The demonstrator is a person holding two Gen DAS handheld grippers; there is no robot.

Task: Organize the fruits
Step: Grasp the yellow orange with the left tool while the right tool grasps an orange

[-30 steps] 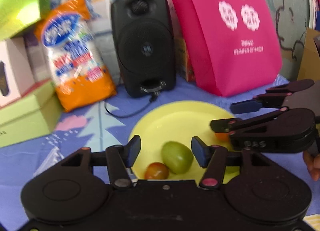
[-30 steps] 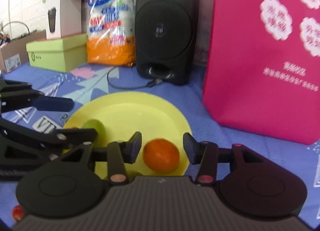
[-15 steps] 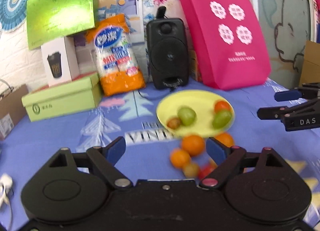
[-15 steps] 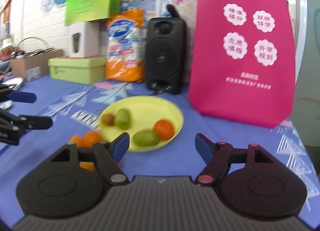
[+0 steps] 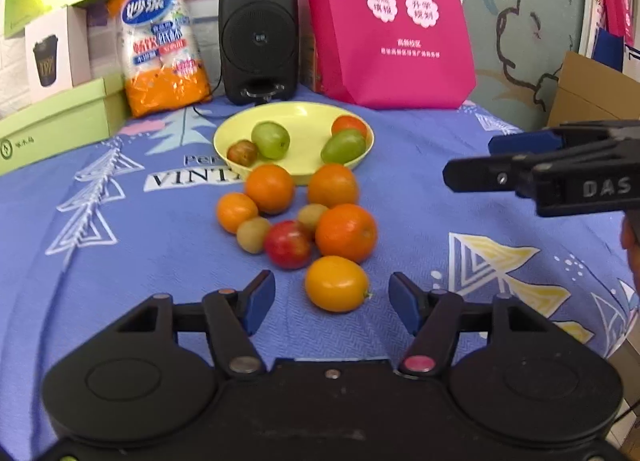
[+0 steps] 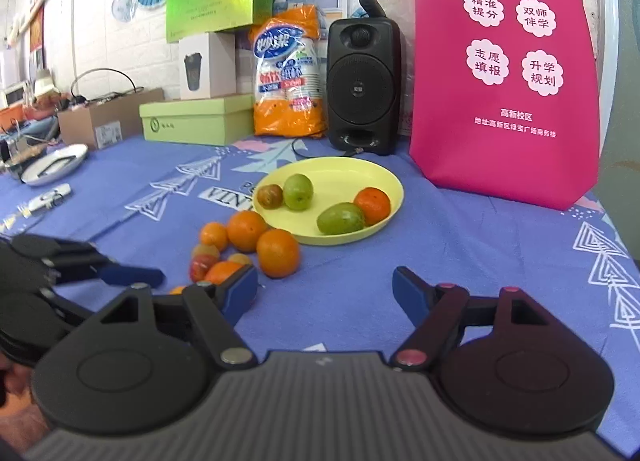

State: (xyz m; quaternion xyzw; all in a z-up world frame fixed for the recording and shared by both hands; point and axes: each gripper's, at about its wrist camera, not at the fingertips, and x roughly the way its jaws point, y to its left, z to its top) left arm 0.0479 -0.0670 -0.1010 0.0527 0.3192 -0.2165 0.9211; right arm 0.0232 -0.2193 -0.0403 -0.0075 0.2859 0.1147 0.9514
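Blue patterned tablecloth (image 5: 120,245) covers the table; a yellow plate (image 5: 304,117) sits toward its back edge, just in front of a black speaker (image 5: 258,33) and a pink tote bag (image 5: 384,21). The plate holds two green fruits (image 5: 271,140), a small brownish fruit (image 5: 242,152) and one orange fruit (image 5: 349,125). A loose cluster of fruit lies on the cloth just before the plate's near rim: several oranges (image 5: 345,233), two small greenish-brown fruits (image 5: 253,234) and a red apple (image 5: 287,244).

Left gripper (image 5: 332,303): jaws parted, having just narrowed, with a yellow-orange citrus (image 5: 336,283) lying between the blue pads but touched by neither.

Right gripper (image 6: 325,292): released and empty, jaws having just been widening over bare cloth to the right of the cluster.

Open room: broad bare cloth lies along the near edge and toward the right edge, where the table ends beside a cardboard box (image 5: 592,89). The left side carries a green box (image 6: 196,119), a snack bag (image 6: 289,81) and a metal dish (image 6: 56,163) near the left edge.

Change from one second earlier: both grippers then hung low over the plate, the left around a green fruit, the right around the orange fruit; both now stand back near the front edge, and both of those fruits lie on the plate.
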